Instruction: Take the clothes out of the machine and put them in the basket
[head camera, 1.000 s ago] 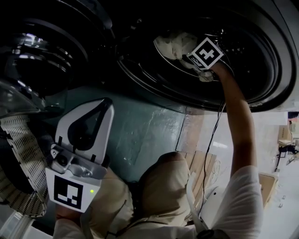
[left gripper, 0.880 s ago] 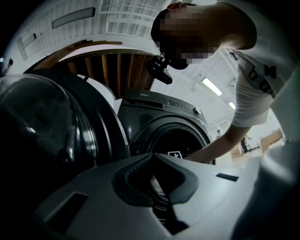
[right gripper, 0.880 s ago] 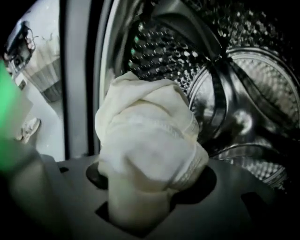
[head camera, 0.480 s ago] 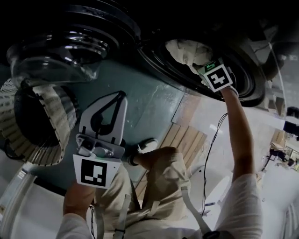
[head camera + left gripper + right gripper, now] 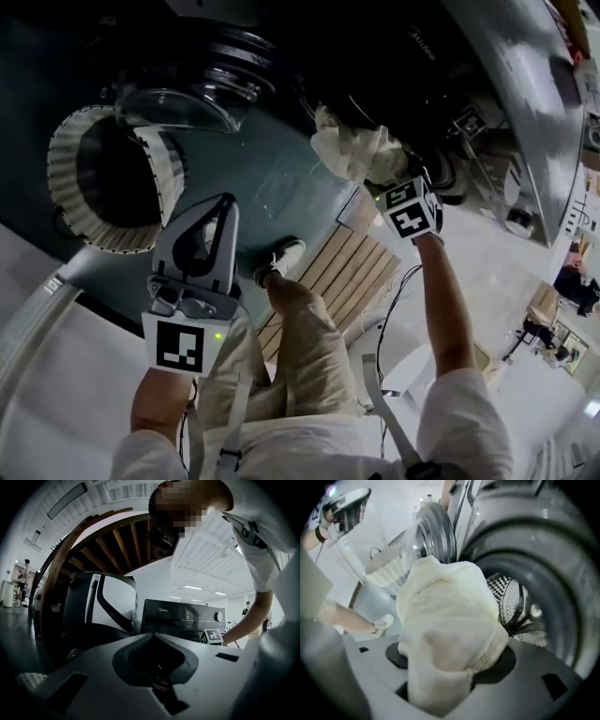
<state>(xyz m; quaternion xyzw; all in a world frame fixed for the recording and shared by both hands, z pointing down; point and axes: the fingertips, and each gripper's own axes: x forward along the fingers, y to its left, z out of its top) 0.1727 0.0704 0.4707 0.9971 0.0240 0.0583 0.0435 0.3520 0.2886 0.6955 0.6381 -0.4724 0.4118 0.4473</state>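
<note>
Half-parted jaws of right gripper (image 5: pixel 392 184) clamped on cream garment (image 5: pixel 450 634); left gripper (image 5: pixel 151 637) jaws closed, tips touching

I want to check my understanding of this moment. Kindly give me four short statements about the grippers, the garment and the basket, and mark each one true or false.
1. The right gripper holds a cream garment. True.
2. The left gripper holds a sock. False: its jaws are together, empty.
3. The cream garment lies in the basket. False: it hangs from the right gripper, apart from the basket.
4. The machine door stands open. True.
</note>
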